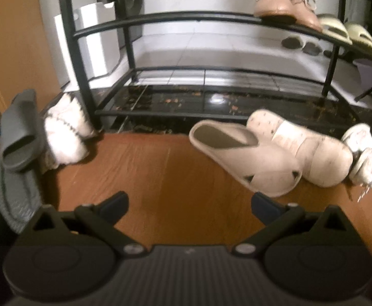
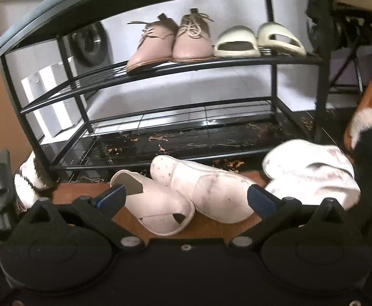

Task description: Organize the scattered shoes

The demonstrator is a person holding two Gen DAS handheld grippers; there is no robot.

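The black metal shoe rack [image 2: 275, 60] carries pink lace-up shoes [image 2: 170, 43] beside cream slides [image 2: 257, 41]; pale slippers [image 2: 186, 191] lie on the brown floor [image 1: 186, 178].

I see two slippers [image 2: 186, 193] side by side on the floor [image 1: 160, 178] before the rack [image 2: 160, 81] — sneakers [image 2: 311, 173] to their right. On its middle shelf, lace-ups [image 2: 170, 43] sit left of slides [image 2: 257, 40] — a slide [image 1: 17, 130] lies on the floor far left.

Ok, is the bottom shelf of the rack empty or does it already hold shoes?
Empty. The rack's bottom shelf shows only bare wires with the dark floor beneath; the laced shoes and cream slides sit on the shelf above.
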